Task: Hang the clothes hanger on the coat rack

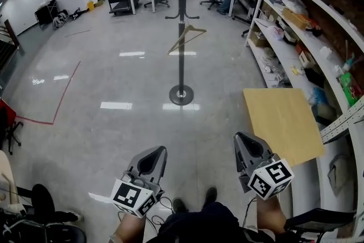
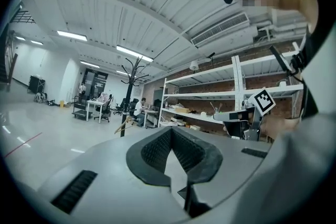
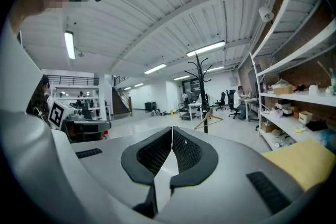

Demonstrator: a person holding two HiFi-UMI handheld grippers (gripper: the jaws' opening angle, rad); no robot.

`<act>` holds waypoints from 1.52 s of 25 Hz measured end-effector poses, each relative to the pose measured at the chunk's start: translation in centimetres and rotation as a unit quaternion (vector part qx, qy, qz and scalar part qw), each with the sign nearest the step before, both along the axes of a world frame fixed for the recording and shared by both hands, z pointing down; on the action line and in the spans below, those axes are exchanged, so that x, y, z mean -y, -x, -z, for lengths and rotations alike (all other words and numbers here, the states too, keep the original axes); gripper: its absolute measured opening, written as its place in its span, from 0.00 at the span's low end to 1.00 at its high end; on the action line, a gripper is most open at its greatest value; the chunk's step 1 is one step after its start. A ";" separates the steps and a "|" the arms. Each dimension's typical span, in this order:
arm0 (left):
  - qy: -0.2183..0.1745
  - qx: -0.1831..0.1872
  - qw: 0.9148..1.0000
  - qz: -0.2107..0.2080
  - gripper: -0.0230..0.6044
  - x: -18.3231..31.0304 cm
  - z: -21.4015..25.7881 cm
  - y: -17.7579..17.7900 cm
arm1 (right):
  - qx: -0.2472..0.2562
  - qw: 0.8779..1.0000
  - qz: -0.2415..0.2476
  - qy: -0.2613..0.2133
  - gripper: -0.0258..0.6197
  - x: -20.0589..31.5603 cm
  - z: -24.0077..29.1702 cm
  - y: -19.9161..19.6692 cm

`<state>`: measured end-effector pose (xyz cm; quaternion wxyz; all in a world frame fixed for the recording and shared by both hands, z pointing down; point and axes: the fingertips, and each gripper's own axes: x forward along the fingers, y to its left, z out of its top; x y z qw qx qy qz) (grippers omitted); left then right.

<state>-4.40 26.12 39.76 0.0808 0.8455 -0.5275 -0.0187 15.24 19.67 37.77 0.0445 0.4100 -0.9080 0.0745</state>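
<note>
Both tools held low and level in front of the person, pointing toward the rack across open floor (image 1: 114, 65). Left tool (image 1: 152, 156): pads pressed together at the tips, nothing between them; its own view confirms this (image 2: 170, 131). Right tool (image 1: 245, 142): likewise closed and empty (image 3: 171, 129). Neither carries anything. Coat rack (image 1: 181, 20) stands well ahead, a dark pole on a round base (image 1: 181, 94), with shelves (image 1: 284, 48) along the right wall and a tan board (image 1: 283, 122) near the right tool. Hanger (image 1: 187, 36), pale wood, is off the floor and tilted, just beside the pole. It looks hooked on one of the lower arms, though the hook's contact is too small to confirm. Both tool views show the same picture: the hanger (image 2: 125, 124) (image 3: 208, 119) hangs against the pole, well apart from the tools. Judgement: with the hanger on the rack and both tools empty, the hanging step reads as done, or else a fresh round has not begun. If more is wanted, such as shifting it to an upper arm, the next move calls for closing the gap to the rack. One tool must then open wide, come level with the hanger's neck, and grip there without swinging it off the arm.
</note>
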 end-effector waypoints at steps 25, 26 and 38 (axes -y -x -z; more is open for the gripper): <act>-0.010 0.033 0.999 0.017 0.04 -10.2 2.3 -10.2 | 0.008 0.999 0.000 -0.037 0.05 -9.6 1.5 -10.2; -0.012 0.030 0.999 0.020 0.04 -10.4 2.3 -9.9 | 0.007 0.999 0.002 -0.038 0.05 -9.8 1.6 -9.9; -0.011 0.021 1.000 0.021 0.04 -12.0 2.0 -8.1 | -0.006 0.999 0.002 -0.048 0.05 -11.7 2.0 -7.9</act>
